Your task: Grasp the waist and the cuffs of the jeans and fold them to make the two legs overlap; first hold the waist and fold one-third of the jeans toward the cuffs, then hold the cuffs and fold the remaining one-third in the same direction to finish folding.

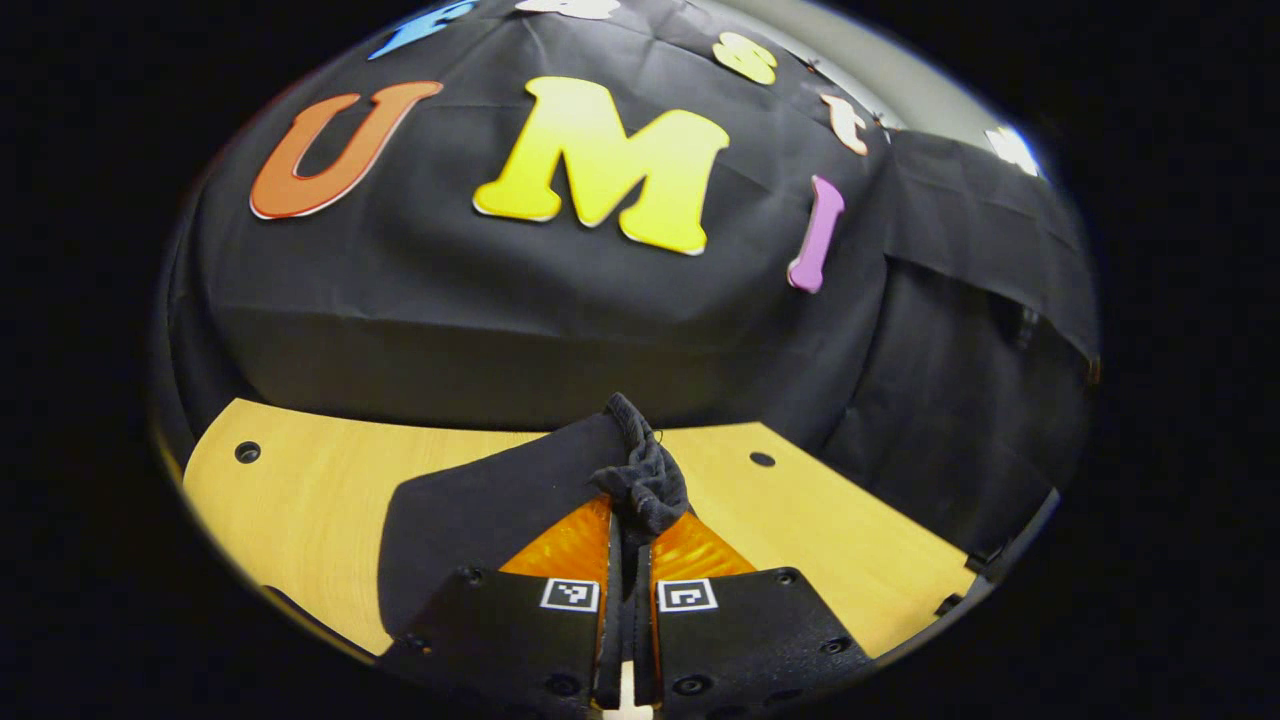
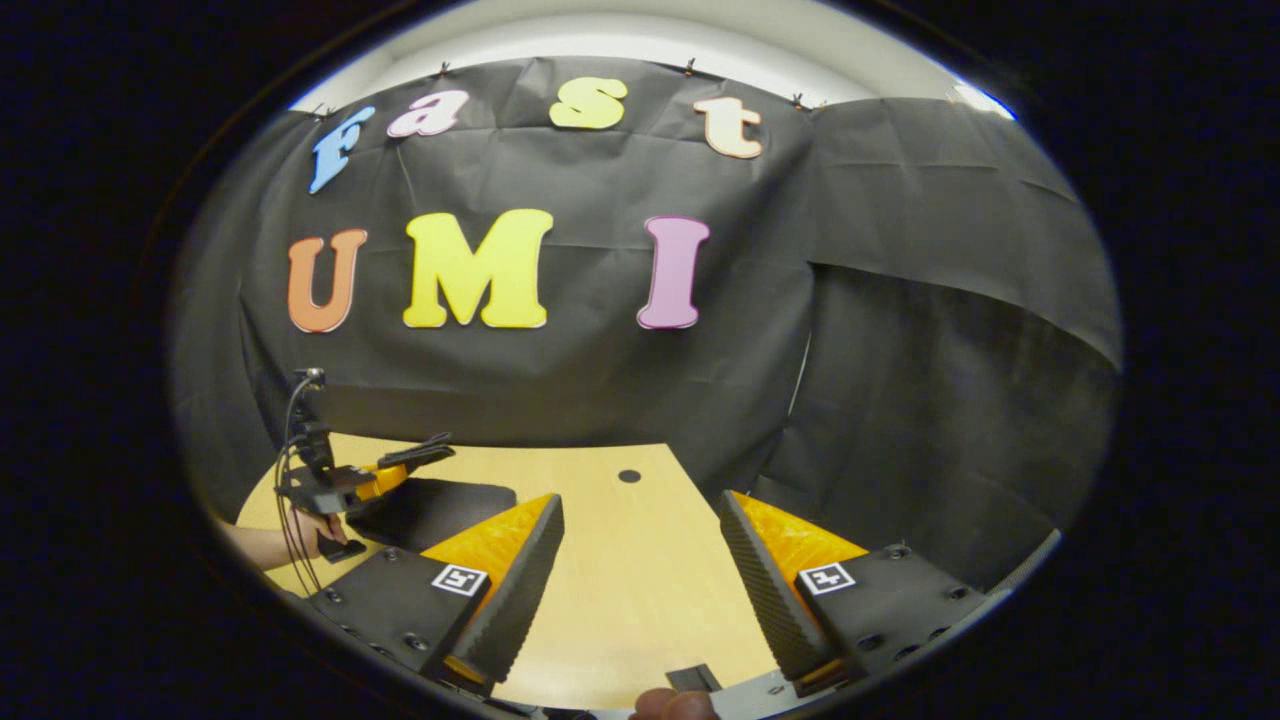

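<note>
In the left gripper view, the black jeans lie on the wooden table, and a bunched edge of them rises between my fingers. My left gripper is shut on that bunch of denim. Which part of the jeans it holds I cannot tell. In the right gripper view, my right gripper stands open over the bare table, with nothing between its fingers. Farther off at the left I see the left gripper held by a hand, with the jeans dark beneath it.
The table has small round holes and ends close to the black cloth wall at the back and right. A cable rises from the other gripper's mount. A fingertip shows at the bottom edge.
</note>
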`<state>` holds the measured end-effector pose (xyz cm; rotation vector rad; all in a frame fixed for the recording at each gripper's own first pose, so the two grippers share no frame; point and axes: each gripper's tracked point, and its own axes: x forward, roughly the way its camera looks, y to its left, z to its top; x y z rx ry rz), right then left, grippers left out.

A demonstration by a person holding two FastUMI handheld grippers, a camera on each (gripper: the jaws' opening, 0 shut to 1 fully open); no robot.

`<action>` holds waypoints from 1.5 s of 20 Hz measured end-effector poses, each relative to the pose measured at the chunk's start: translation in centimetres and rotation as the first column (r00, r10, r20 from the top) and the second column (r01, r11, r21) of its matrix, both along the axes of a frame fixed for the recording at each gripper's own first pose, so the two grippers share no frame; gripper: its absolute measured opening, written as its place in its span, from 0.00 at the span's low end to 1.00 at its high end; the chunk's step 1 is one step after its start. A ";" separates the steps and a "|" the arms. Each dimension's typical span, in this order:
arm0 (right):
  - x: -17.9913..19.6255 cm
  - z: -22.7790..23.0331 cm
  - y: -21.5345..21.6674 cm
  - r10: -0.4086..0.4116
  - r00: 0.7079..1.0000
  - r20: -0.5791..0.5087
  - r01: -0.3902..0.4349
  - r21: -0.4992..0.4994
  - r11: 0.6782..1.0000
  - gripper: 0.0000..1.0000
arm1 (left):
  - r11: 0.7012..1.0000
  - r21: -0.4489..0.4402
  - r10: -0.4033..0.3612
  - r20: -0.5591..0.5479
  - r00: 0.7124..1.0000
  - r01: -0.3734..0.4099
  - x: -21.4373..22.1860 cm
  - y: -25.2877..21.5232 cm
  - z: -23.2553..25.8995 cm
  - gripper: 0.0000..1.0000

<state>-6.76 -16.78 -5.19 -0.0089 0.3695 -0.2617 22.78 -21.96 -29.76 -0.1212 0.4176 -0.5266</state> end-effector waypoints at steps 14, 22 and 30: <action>2.7 -2.3 -0.1 0.071 0.996 -0.055 -0.069 0.041 0.997 0.97 | 0.994 0.105 0.009 -0.129 0.992 0.004 -1.7 -4.0 -9.2 0.77; 8.1 -1.6 6.5 0.219 0.975 0.041 -0.221 0.060 0.973 0.95 | 0.991 0.003 0.137 -0.016 0.990 -0.137 -3.3 -0.6 2.8 1.00; 13.6 3.0 16.1 0.319 0.919 0.233 -0.334 0.027 0.942 0.99 | 0.925 -0.058 0.377 0.286 0.881 -0.377 -4.7 11.7 21.6 1.00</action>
